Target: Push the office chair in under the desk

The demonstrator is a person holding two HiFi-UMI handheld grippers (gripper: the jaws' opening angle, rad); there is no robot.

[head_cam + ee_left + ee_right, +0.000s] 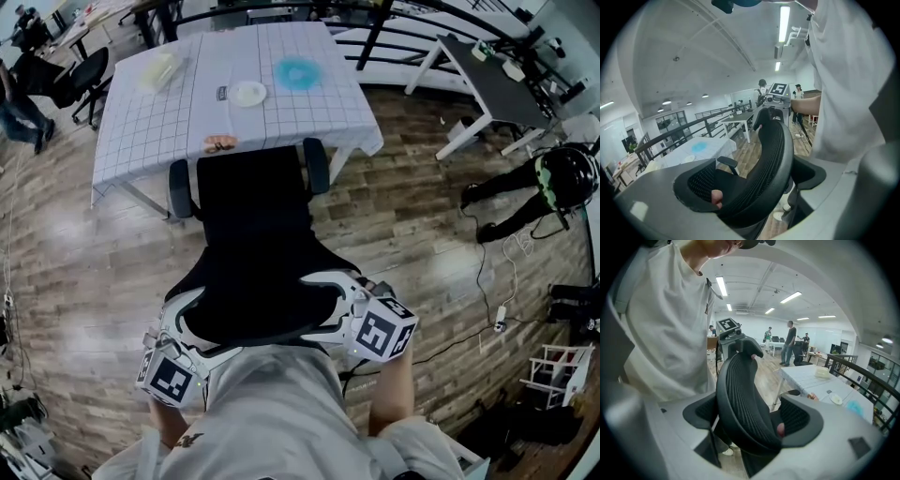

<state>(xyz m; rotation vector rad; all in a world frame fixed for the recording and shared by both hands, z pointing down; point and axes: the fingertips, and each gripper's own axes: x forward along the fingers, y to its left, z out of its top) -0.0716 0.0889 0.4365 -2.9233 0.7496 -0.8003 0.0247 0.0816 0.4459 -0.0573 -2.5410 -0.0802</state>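
Jaws of left gripper (181, 321) and right gripper (343, 300) clamp office chair (253, 244); desk (150, 122) ahead.

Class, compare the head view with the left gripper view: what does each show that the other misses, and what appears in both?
Head view only: the left gripper from outside, and a small orange object on the table with a white gridded cloth. Left gripper view only: the ceiling strip lights, and its jaws clamped either side of the backrest. Both: the black mesh office chair, that table, the blue round item on it, and the right gripper.
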